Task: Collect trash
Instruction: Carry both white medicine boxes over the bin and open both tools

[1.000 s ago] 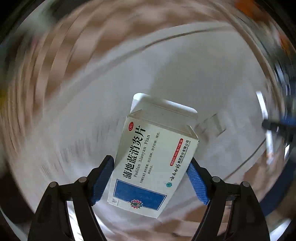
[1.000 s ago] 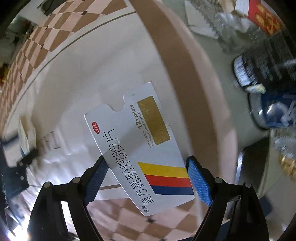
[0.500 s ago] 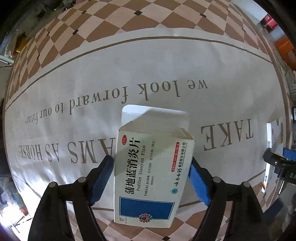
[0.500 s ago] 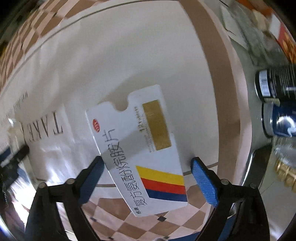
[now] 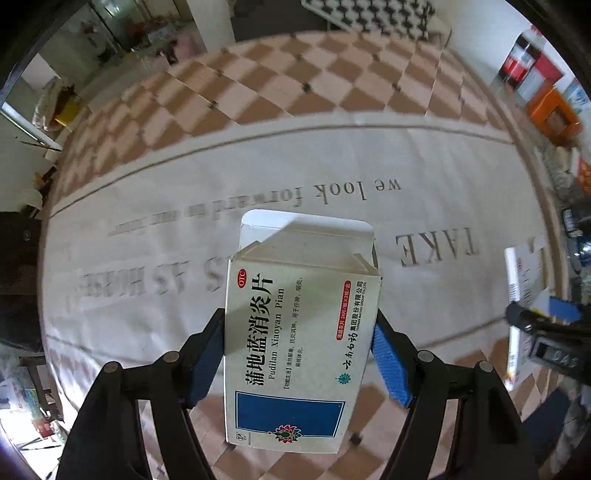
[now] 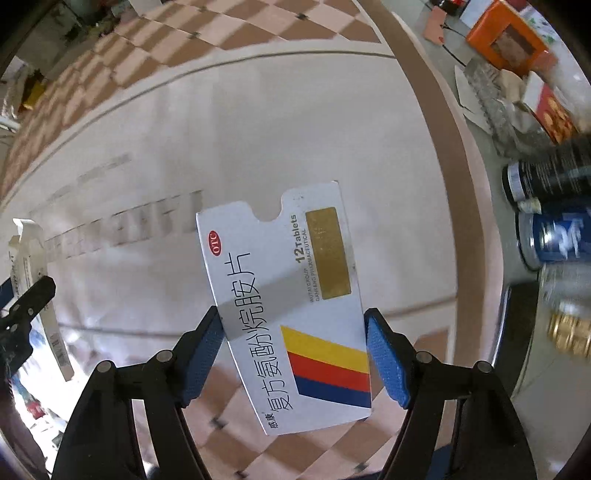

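A white medicine box with a blue rectangle [image 5: 295, 332] hangs over the tablecloth, its top flap open. My left gripper [image 5: 299, 325] is shut on it, with a blue pad on each side. A flat white tablet box with yellow, red and blue stripes [image 6: 288, 295] sits slantwise in my right gripper [image 6: 293, 321]. That gripper's jaws are closing, and both pads touch the box's edges. The right gripper [image 5: 546, 325] also shows at the right edge of the left wrist view. The left gripper [image 6: 26, 306] shows at the left edge of the right wrist view.
Below lies a cream tablecloth with grey lettering [image 5: 258, 155] and a brown checked border. Past the table's brown edge band [image 6: 461, 184] on the right stand a black can [image 6: 546, 173] and a blue can [image 6: 561, 236]. An orange box [image 6: 506, 33] and a red box [image 6: 554, 110] sit farther back.
Both grippers have travelled across the cloth with their boxes and risen a little. The right jaws stood wider half a second ago and have narrowed onto the flat box.
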{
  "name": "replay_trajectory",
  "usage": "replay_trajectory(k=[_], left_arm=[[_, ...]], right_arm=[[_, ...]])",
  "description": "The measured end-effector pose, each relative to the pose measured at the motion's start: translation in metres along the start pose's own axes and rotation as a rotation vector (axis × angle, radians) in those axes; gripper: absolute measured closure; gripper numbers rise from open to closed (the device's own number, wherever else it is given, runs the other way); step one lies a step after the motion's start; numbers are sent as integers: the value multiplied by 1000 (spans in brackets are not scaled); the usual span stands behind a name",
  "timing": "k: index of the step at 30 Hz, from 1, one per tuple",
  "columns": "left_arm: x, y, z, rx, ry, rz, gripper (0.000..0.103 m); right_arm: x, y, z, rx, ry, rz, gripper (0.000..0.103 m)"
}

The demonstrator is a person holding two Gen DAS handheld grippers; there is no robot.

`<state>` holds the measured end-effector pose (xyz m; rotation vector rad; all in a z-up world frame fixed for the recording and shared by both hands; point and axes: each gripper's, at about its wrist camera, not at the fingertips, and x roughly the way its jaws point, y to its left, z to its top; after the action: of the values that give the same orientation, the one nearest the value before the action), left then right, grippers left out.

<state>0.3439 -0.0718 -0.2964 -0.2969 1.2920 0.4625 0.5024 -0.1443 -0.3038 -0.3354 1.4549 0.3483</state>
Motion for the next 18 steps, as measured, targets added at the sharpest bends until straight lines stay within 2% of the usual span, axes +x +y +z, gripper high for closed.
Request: replay_trajectory(k=[4, 7, 8, 10, 14, 18], left_arm=[[-42, 32, -40, 5, -72, -11, 31], [-67, 72, -83, -2, -110, -34, 32], [-66, 92, -90, -5, -116, -44, 32], [-75, 116, -129, -11, -125, -64, 31], [-83, 155, -190, -31, -100, -121, 32], [-64, 188, -253, -69, -12, -175, 31]], right_arm=[[-28, 40, -58, 13, -60, 48, 26], [-50, 76, -118, 15, -100, 78, 26], [-52, 79, -137, 19, -108, 91, 26], [-70, 81, -171, 33, -117, 121, 26], [-87, 111, -272, 93, -103, 181, 26], [-61, 127, -346, 148, -42, 237, 26]])
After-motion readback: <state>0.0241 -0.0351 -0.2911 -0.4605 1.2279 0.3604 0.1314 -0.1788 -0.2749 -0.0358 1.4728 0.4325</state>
